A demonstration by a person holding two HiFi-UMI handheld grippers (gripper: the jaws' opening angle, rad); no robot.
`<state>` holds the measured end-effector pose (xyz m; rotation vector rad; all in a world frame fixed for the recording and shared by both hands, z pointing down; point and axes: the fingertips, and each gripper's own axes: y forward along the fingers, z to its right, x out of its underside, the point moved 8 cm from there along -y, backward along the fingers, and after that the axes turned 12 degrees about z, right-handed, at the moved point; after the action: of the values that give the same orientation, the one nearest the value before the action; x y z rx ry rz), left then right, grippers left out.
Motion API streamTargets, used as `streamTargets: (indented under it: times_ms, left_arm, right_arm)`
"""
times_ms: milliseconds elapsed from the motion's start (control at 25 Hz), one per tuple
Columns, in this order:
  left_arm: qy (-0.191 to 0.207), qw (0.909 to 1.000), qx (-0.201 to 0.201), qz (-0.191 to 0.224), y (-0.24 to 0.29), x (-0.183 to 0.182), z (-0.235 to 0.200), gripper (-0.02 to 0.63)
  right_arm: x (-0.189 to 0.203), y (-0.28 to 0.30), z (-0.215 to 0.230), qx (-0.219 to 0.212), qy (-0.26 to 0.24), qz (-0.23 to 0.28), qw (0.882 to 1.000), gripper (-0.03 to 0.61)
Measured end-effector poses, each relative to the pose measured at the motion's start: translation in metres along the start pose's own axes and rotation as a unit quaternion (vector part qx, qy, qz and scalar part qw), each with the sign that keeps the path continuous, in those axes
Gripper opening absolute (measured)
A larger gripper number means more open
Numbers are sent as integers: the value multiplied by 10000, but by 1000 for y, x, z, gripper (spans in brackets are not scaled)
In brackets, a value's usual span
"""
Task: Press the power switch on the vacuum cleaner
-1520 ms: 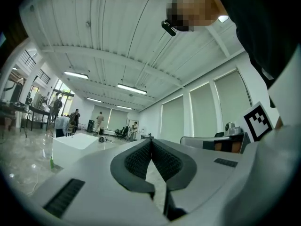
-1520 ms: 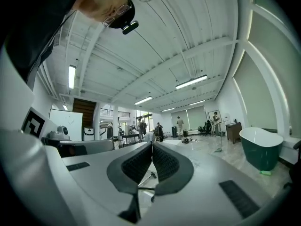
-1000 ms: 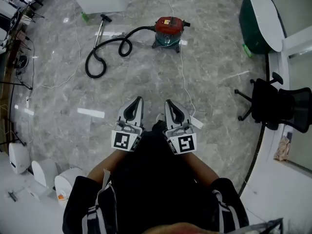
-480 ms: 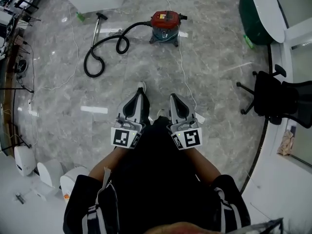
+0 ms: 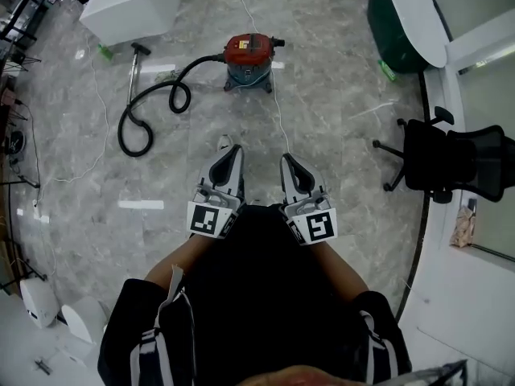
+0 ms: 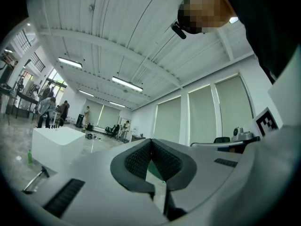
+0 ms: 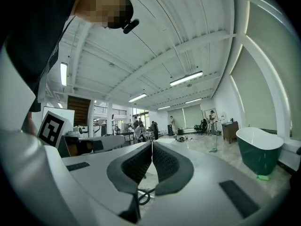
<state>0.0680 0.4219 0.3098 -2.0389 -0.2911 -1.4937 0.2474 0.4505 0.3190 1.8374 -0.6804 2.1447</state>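
In the head view a red-topped vacuum cleaner (image 5: 248, 58) stands on the grey marble floor ahead of me, its black hose (image 5: 153, 103) curling off to the left to a metal wand (image 5: 133, 71). My left gripper (image 5: 232, 151) and right gripper (image 5: 286, 160) are held side by side at waist height, well short of the vacuum. Both are shut with nothing between the jaws. In the left gripper view (image 6: 150, 141) and the right gripper view (image 7: 152, 144) the jaw tips meet. A white cord (image 5: 278, 111) runs along the floor from the vacuum toward me.
A white block (image 5: 129, 6) stands at the far left behind the wand. A dark green tub with a white rim (image 5: 406, 22) sits at the far right, and a black office chair (image 5: 451, 159) is on my right. White units (image 5: 48, 312) line the left edge.
The vacuum has come closer and shifted left in the head view as I walk toward it. Both grippers stay shut and have risen a little in the picture.
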Motion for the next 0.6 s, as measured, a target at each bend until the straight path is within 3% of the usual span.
streamTargets:
  times_ms: [240, 600]
  left_arm:
    - [-36, 9998, 32, -177, 71, 15, -70, 18]
    - [-62, 9968, -767, -224, 136, 4, -196, 18]
  right_arm:
    - [15, 93, 39, 175, -91, -251, 9995, 20]
    - [34, 246, 41, -564, -8, -490, 9972, 20]
